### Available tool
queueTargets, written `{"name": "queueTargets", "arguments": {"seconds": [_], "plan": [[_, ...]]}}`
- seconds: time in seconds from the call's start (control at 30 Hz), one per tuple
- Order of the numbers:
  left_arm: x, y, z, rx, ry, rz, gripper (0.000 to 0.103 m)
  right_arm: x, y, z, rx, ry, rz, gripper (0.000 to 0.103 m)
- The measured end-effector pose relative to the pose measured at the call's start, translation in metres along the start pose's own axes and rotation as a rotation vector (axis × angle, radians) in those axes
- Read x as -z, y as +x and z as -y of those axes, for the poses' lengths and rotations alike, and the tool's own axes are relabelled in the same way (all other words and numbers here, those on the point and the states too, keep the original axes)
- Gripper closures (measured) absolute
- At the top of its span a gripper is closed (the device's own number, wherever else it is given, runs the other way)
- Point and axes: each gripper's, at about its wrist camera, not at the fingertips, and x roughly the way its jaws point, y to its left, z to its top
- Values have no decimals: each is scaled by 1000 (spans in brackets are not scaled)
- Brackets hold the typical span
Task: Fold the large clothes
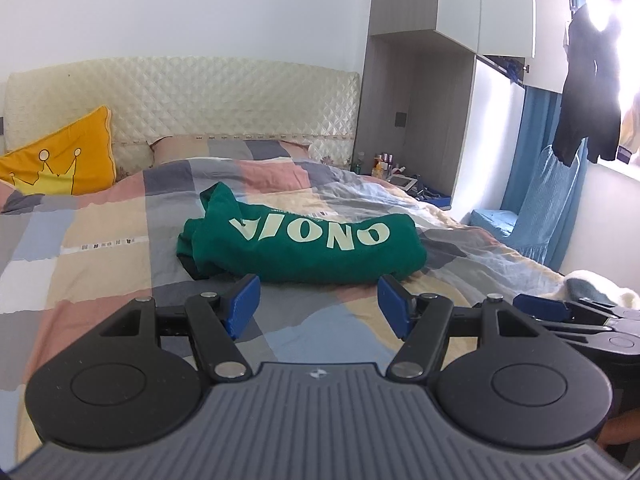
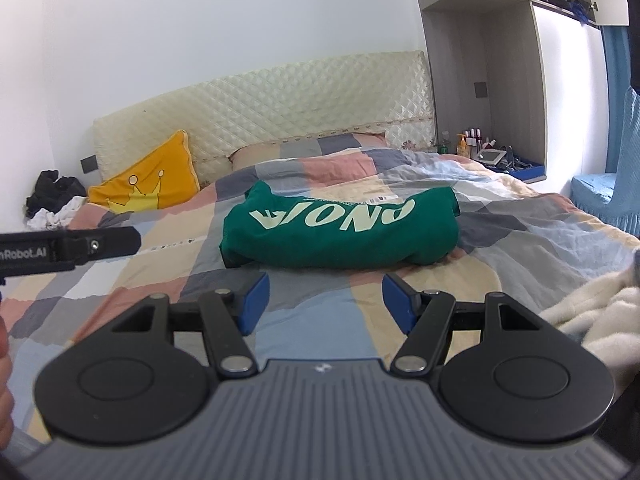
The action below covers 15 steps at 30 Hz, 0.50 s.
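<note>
Shirt: green shirt with pale letters, folded into a long bundle, lying across the middle of the bed; at 12 o'clock from both grippers, apart from them.
Left gripper: left gripper hovers over the quilt at the near end of the bed, jaws wide and holding nothing; blue pads stand just short of the shirt's near edge.
Right gripper: right gripper is beside the left one, jaws wide and holding nothing, pads pointed at the shirt.
Each other: in the left view the right gripper shows at 3 o'clock; in the right view the left one's black body shows at 9 o'clock.
Quilt: checked in pink, grey, blue and beige, wrinkled toward 2 o'clock.
Cushion: yellow cushion with a crown, propped against the headboard at 10 o'clock.
Pillow: checked pillow at the headboard, 12 o'clock.
Blanket: white fluffy blanket on the bed's corner at 3 o'clock in the right view.
Shelf: bottles and a blue tray in the niche at 2 o'clock.
Clothes: dark garment hanging by the window at 2 o'clock; dark and white pile at 9 o'clock beside the bed.
</note>
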Motion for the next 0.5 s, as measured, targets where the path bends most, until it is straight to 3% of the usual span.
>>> {"name": "queueTargets", "arguments": {"seconds": [0.5], "plan": [[10, 12, -3, -45, 15, -25, 32, 2, 2, 5, 19, -1, -5, 37]]}}
